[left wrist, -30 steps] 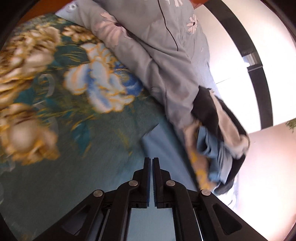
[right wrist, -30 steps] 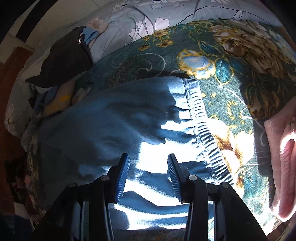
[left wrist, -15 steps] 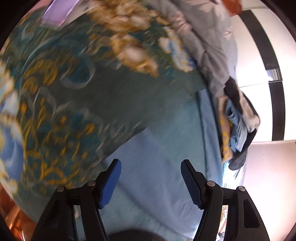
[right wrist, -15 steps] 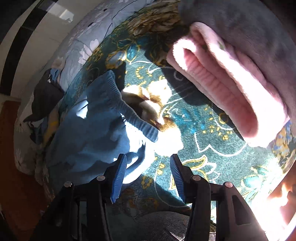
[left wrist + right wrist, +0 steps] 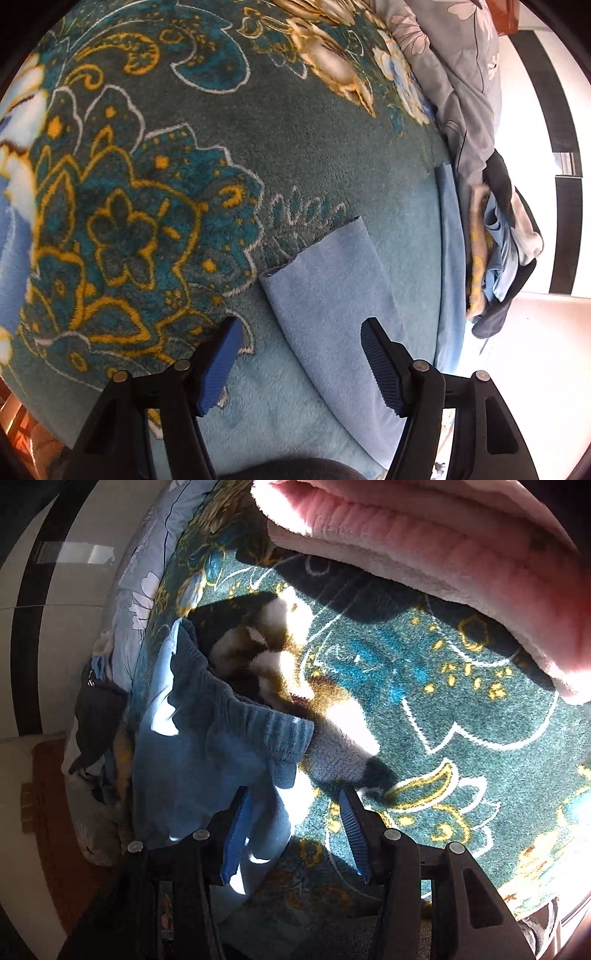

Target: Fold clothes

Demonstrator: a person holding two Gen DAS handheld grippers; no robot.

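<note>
Landmark: a teal plush blanket (image 5: 314, 122) with gold and white floral scrollwork, spread as the working surface in both views.
Garment: a light blue soft-knit garment (image 5: 332, 295) lies flat on the blanket; its ribbed elastic waistband (image 5: 266, 723) is bunched and lifted slightly off the pile.
Left gripper (image 5: 299, 362): black frame with blue ridged pads, jaws spread wide and released; a narrow blue panel of the garment runs up between them, untouched by either pad.
Right gripper (image 5: 295, 834): jaws part-open and holding nothing; the garment's sunlit lower corner lies between them, close to the left pad, though contact there is hard to judge.
Far edge of blanket: a grey-blue flower-print quilt (image 5: 461, 74), with a crumpled heap of dark and pale clothes (image 5: 498, 240) beside it.
Upper right, right view: a folded pink fleece blanket (image 5: 443, 535) resting on the teal one.
</note>
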